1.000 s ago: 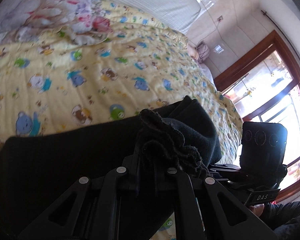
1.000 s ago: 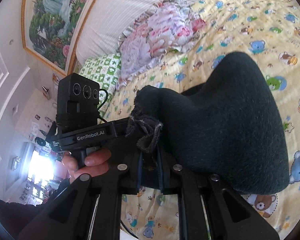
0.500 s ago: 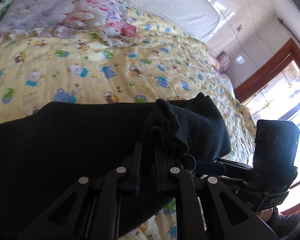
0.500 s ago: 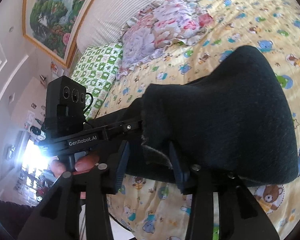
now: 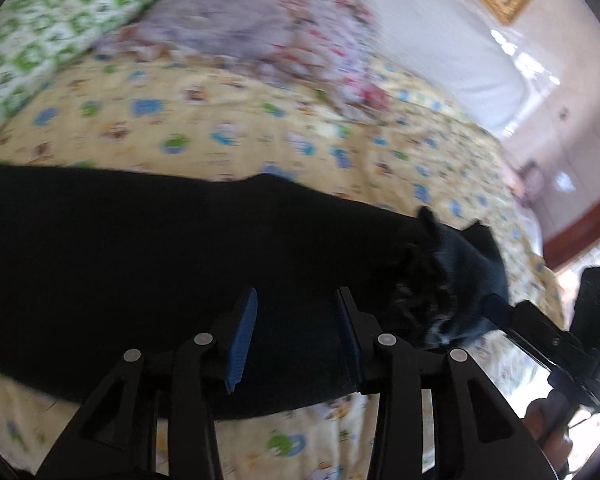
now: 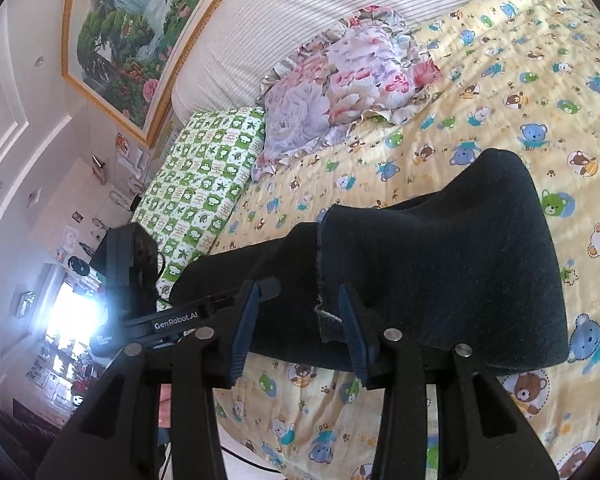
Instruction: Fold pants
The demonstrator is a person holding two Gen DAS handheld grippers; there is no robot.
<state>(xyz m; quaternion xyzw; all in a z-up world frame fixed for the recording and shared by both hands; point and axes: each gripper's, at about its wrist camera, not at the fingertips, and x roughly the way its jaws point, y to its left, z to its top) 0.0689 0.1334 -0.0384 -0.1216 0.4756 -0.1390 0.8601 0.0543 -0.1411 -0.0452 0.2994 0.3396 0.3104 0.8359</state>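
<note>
Now, release step: left claw (image 5: 296,336) opening, right claw (image 6: 298,324) parted, neither pinching the dark pants (image 6: 440,280), which lie doubled over on the bed (image 6: 500,92). Next, probably regrip for another fold.

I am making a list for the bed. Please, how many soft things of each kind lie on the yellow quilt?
Dark pants: 1
Floral pillow: 1
Green checked pillow: 1
Total: 3
</note>
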